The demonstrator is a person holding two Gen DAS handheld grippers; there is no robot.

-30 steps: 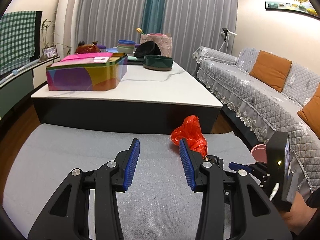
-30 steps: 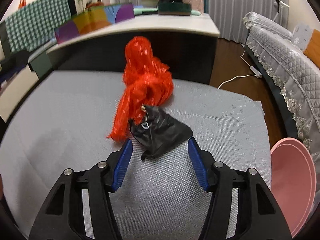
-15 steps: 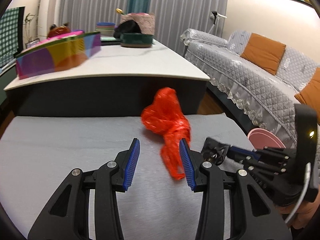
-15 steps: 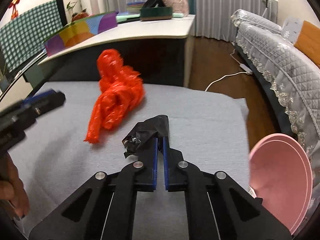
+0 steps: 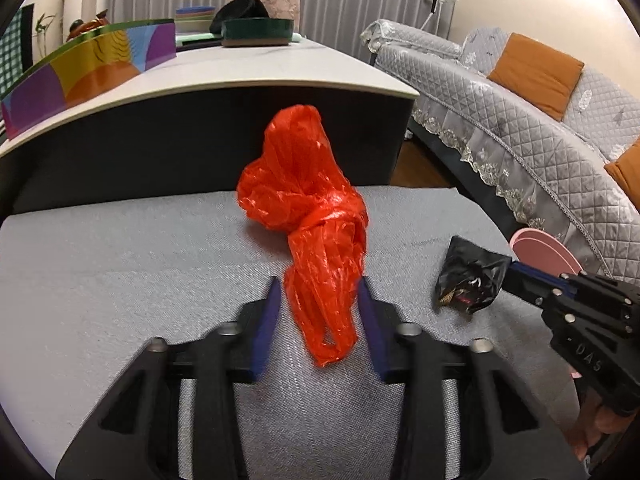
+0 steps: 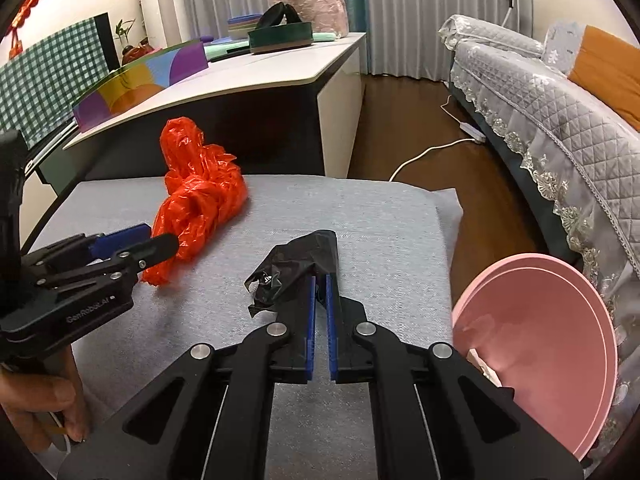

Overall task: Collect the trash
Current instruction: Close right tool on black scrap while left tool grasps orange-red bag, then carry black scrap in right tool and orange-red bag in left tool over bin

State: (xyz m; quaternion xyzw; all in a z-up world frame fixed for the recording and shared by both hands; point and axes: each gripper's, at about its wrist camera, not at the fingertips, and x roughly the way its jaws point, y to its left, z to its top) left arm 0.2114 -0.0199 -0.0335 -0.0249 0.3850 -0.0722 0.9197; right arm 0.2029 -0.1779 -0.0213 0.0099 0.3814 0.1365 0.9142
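Note:
A crumpled red plastic bag [image 5: 304, 200] [image 6: 200, 192] lies on a grey padded surface [image 5: 120, 280]. My left gripper [image 5: 319, 300] [image 6: 148, 240] straddles the bag's lower tail. Its jaws are closing, with the tail between the blue pads and only a thin gap on either side. To the right, a small black plastic bag [image 5: 468, 276] [image 6: 296, 264] is pinched at one end by my right gripper [image 6: 320, 280] [image 5: 514, 270], which is shut on it. The rest of the black bag hangs loose just over the padding, apart from the red one.
A pink round bin [image 6: 536, 340] stands at the right edge of the padding. Behind it runs a grey quilted sofa [image 5: 520, 120]. A white-topped table [image 5: 240, 76] with a colourful box and bowls stands beyond. A hand [image 6: 36, 400] holds the left gripper.
The left gripper came forward and down over the red bag's tail and its jaws narrowed. The right gripper shut on the black bag and drew it rightward away from the red bag.

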